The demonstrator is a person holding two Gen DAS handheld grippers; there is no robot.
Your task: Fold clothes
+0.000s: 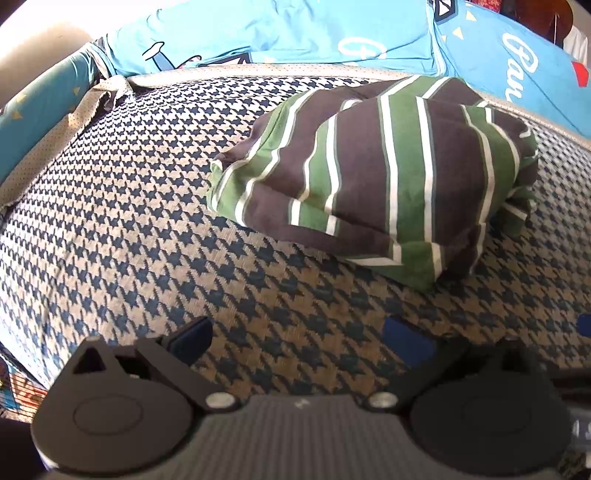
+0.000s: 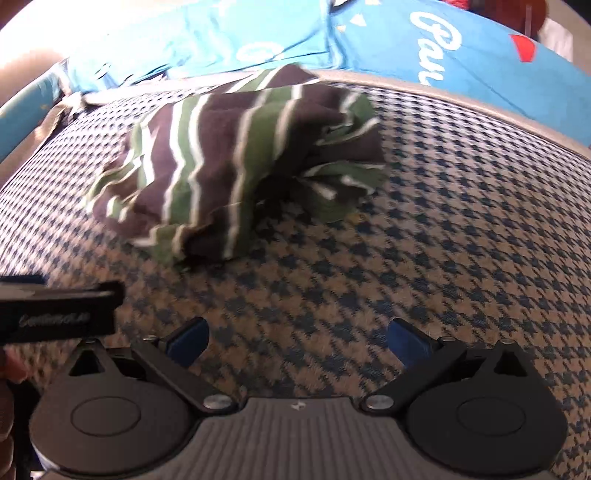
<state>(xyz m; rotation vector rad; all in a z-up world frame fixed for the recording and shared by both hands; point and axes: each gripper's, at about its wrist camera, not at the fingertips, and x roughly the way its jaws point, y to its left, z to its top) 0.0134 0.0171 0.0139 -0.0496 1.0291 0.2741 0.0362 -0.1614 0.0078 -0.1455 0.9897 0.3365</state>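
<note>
Left hand-held gripper (image 1: 297, 341): low over the houndstooth cover (image 1: 129, 206), pointing forward at a shallow angle. Jaws spread wide, blue fingertips (image 1: 190, 338) well apart, nothing between them but patterned fabric.

Right hand-held gripper (image 2: 299, 339): same pose, low and level over the cover (image 2: 461, 229), jaws wide apart, holding nothing. Its blue pads (image 2: 408, 341) are clear of any cloth. In the right wrist view, part of the other black device (image 2: 59, 314) juts in at the left edge, with a bit of a hand (image 2: 11, 369) below it.

Striped garment (image 1: 373, 173): green, dark brown and white, lying as a folded bundle on the cover ahead of both grippers, apart from each. From the right (image 2: 236, 162) its near edge looks loose and rumpled; view is motion-blurred.

Beyond it: light blue printed bedding (image 1: 280, 33) along the far edge.
</note>
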